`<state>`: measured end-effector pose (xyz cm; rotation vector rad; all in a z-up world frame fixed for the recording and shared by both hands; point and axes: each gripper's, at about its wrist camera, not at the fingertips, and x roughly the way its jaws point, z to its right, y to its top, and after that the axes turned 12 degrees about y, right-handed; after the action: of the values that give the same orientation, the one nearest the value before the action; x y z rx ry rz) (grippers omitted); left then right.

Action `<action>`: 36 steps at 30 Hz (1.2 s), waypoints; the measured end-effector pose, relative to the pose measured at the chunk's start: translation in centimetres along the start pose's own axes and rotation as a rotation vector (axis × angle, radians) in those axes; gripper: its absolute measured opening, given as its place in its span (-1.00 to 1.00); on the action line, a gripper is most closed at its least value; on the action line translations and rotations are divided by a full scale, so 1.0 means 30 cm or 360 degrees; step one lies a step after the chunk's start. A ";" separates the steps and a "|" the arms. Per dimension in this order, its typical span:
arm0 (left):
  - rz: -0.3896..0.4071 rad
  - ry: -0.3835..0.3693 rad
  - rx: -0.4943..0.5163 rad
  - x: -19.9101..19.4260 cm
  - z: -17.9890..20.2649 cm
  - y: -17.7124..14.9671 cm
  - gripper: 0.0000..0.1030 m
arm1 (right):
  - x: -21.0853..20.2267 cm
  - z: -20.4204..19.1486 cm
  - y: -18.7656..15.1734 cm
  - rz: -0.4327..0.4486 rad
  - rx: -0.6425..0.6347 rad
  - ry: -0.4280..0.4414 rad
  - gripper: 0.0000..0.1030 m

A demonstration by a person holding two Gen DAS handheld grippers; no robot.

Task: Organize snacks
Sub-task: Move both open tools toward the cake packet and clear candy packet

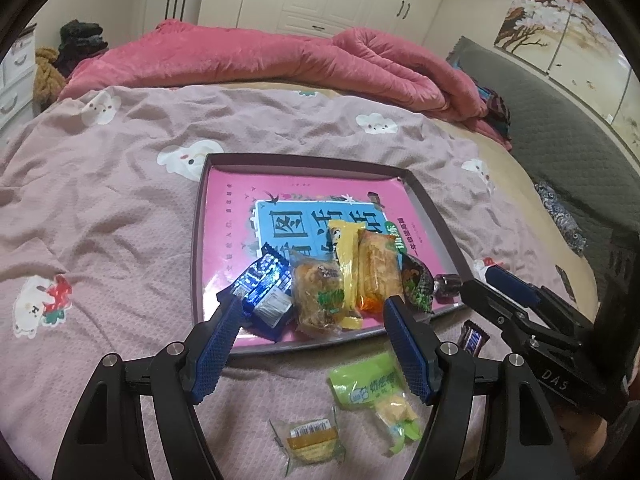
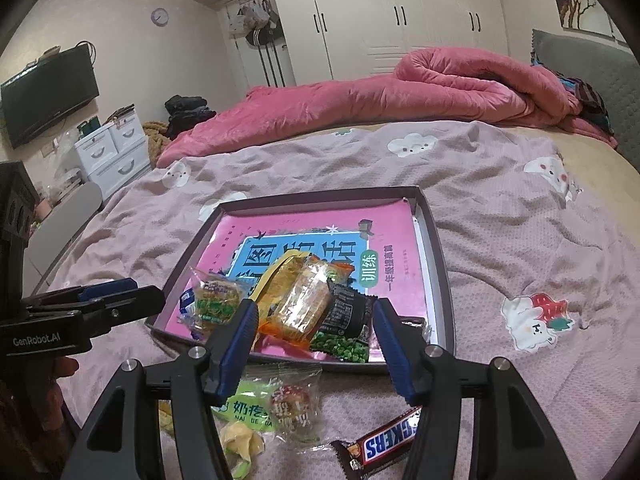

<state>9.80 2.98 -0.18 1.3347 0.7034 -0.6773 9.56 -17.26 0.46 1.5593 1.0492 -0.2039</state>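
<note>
Both sets of tongs are spread apart with nothing pinched between the blue pads. The left gripper (image 1: pixel 312 316) hovers over the near edge of the tray (image 1: pixel 432 216), with the blue packet (image 1: pixel 264 292) right by its left pad, though I can't honestly tell if the pad brushes it. The right gripper (image 2: pixel 314 322) hangs over the same near edge from the other side, framing the orange biscuit pack (image 2: pixel 304 304) and the dark pea packet (image 2: pixel 344 328), touching neither as far as I can see.

Inside the tray there's a pile bunched at the near side on a pink book cover: the blue packet, a clear-wrapped pastry (image 1: pixel 320 300), a yellow stick pack (image 1: pixel 346 256) and those two.

Still loose on the bedspread (image 1: pixel 100 200), just in front of the tray: a green milk-snack bag (image 1: pixel 376 392), a small clear-wrapped cake (image 1: pixel 312 440), a small round red-labelled sweet (image 2: pixel 290 402) and a Snickers bar (image 2: pixel 384 444).

Handling guess: all light, crinkly, slippery film. The Snickers is firm, so grab it across the middle. The green bag is puffy and soft, so pinch it gently by the body or the sealed end. The little cakes look crushable, so I'd go for the wrapper's crimped edge. The soft bedding will give underneath, so dig in a bit.
</note>
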 end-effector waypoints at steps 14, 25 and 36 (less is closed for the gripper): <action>-0.0007 0.0049 0.0024 -0.034 -0.018 -0.036 0.45 | -0.032 -0.022 -0.048 -0.0043 -0.0050 0.0018 0.14; -0.0024 0.0083 0.0030 -0.047 -0.020 -0.062 0.49 | -0.030 -0.033 -0.071 -0.0081 -0.0072 0.0000 0.32; -0.0117 0.0074 0.0072 -0.025 -0.008 -0.098 0.56 | -0.001 -0.039 -0.099 -0.0160 -0.0087 0.0004 0.40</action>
<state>7.02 2.91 -1.42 1.3748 0.7815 -0.7265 6.97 -16.54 -1.28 1.4595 1.1274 -0.2406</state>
